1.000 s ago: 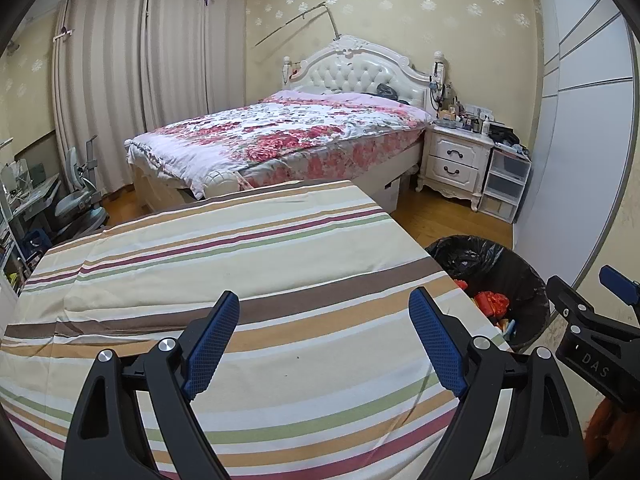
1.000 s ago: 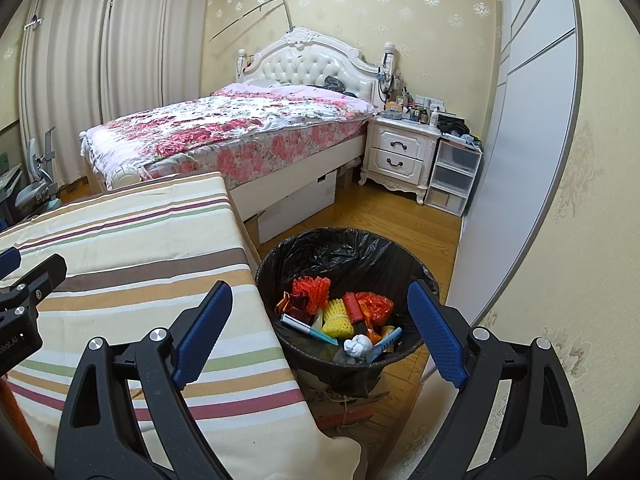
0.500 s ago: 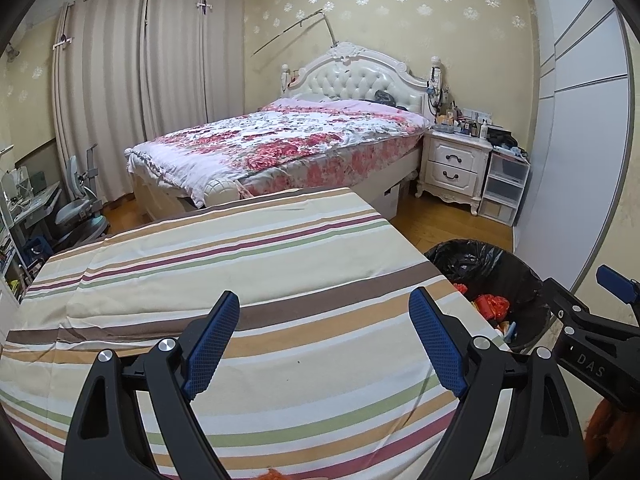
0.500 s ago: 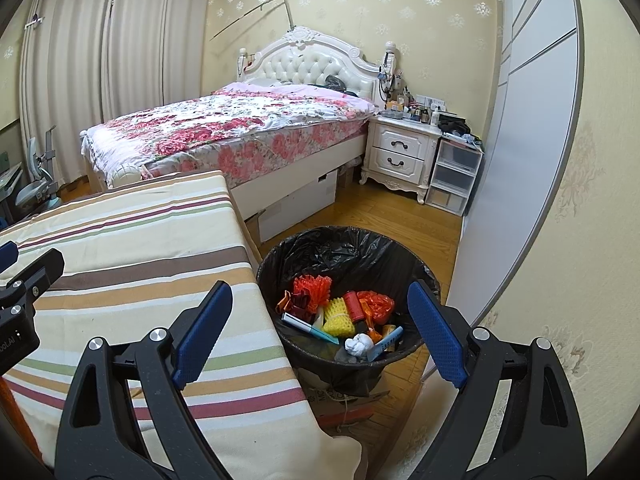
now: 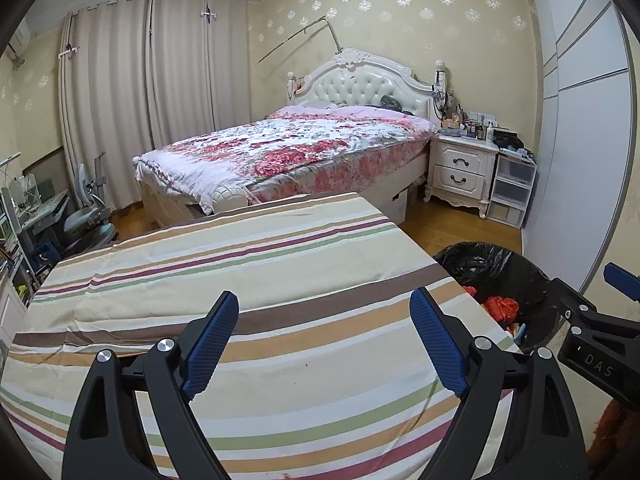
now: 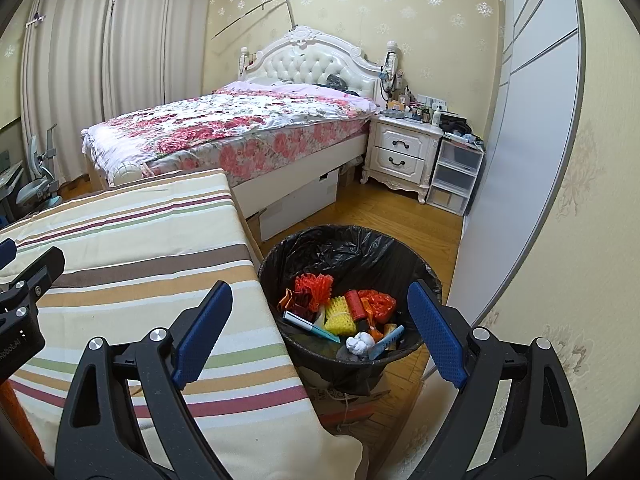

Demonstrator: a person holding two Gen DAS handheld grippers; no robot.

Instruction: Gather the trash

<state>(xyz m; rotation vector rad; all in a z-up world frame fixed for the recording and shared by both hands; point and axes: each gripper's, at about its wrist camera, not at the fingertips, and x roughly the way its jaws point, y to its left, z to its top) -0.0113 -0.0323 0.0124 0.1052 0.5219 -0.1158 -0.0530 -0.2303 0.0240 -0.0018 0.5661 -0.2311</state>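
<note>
I can read the letters "DAS" in white on the black body of the right gripper (image 5: 621, 292). There is small white writing on the left gripper (image 6: 8, 256) too, but I can't read it.

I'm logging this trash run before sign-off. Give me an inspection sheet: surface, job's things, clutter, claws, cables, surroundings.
Surface: striped tablecloth covers the table; no trash seen on it.
Job's things: black-lined trash bin on the floor beside the table, holding red, orange and yellow scraps, a crumpled white wad.
Clutter: nothing seen.
Claws: left claw open, empty, over the cloth; right claw open, empty, toward the bin.
Cables: nothing seen.
Surroundings: floral bed, white nightstand, curtains.
</note>
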